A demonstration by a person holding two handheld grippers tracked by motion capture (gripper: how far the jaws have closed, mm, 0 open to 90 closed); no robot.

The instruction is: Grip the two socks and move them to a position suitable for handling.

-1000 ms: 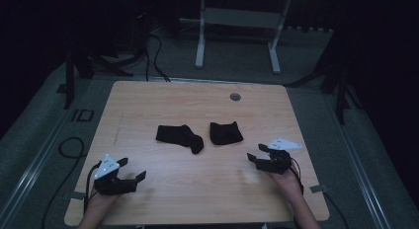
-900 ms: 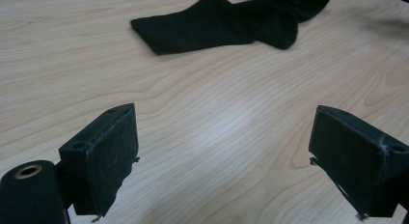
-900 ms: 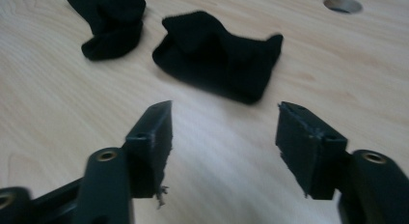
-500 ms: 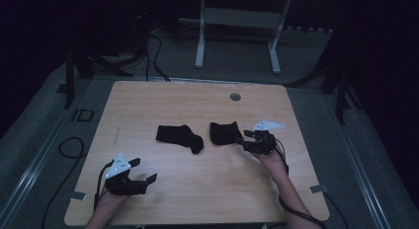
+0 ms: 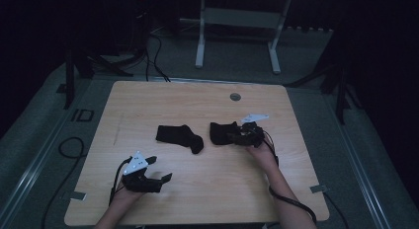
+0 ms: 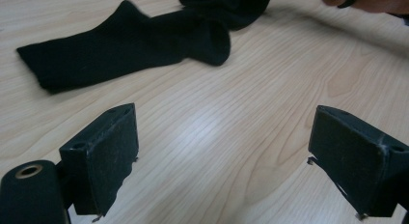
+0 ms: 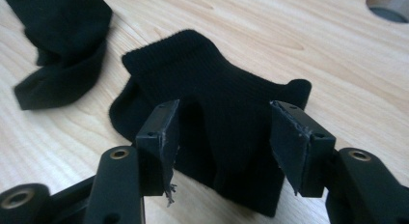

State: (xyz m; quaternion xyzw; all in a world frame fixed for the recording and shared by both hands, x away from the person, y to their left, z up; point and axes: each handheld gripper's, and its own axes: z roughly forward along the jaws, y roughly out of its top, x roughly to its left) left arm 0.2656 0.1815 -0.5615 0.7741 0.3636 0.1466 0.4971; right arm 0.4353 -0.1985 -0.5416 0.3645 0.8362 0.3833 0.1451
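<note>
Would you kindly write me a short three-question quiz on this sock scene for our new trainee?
1. True or false: the left gripper is shut on a sock.
2. Which gripper has a sock between its jaws? A) left B) right C) both
3. Fill in: the two black socks lie on a ____ table.

Key
1. False: its jaws stand open over bare wood, apart from the left sock.
2. B: the right gripper straddles the edge of the right sock; its jaws have just been closing and easing, and the pads do not clearly press the cloth yet.
3. Wooden.
</note>
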